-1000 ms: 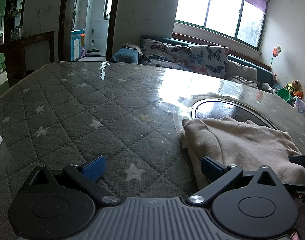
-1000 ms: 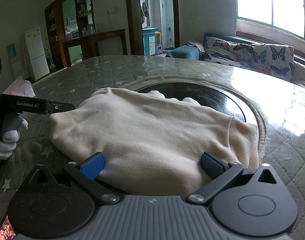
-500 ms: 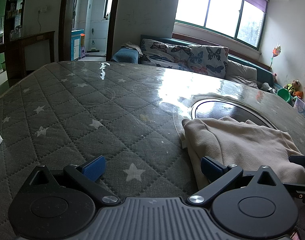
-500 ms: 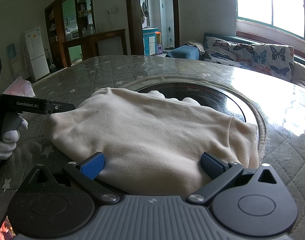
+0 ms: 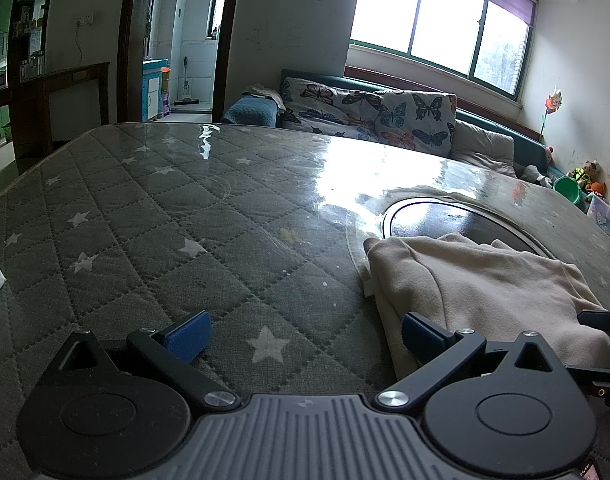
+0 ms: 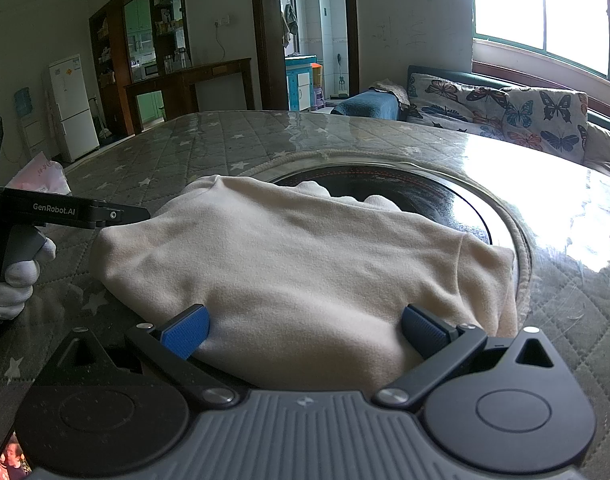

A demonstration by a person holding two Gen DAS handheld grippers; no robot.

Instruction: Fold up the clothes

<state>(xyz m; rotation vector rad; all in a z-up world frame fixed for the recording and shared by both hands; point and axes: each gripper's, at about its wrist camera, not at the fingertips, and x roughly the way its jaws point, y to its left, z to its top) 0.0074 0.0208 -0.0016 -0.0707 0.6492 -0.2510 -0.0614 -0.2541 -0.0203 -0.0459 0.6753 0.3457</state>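
A cream garment (image 6: 305,264) lies folded in a soft heap on the grey star-quilted table (image 5: 153,240), partly over a dark round inset (image 6: 405,188). My right gripper (image 6: 303,330) is open, its blue pads on either side of the garment's near edge, holding nothing. My left gripper (image 5: 303,334) is open and low over the table at the garment's left side; its right pad (image 5: 419,332) is at the cloth edge (image 5: 465,280). The left gripper's body also shows in the right wrist view (image 6: 65,212).
A pink-and-white packet (image 6: 41,176) lies at the table's left edge. A sofa with butterfly cushions (image 5: 369,116) stands behind the table under the window. A doorway, a dark cabinet and a white fridge (image 6: 73,108) are at the back left.
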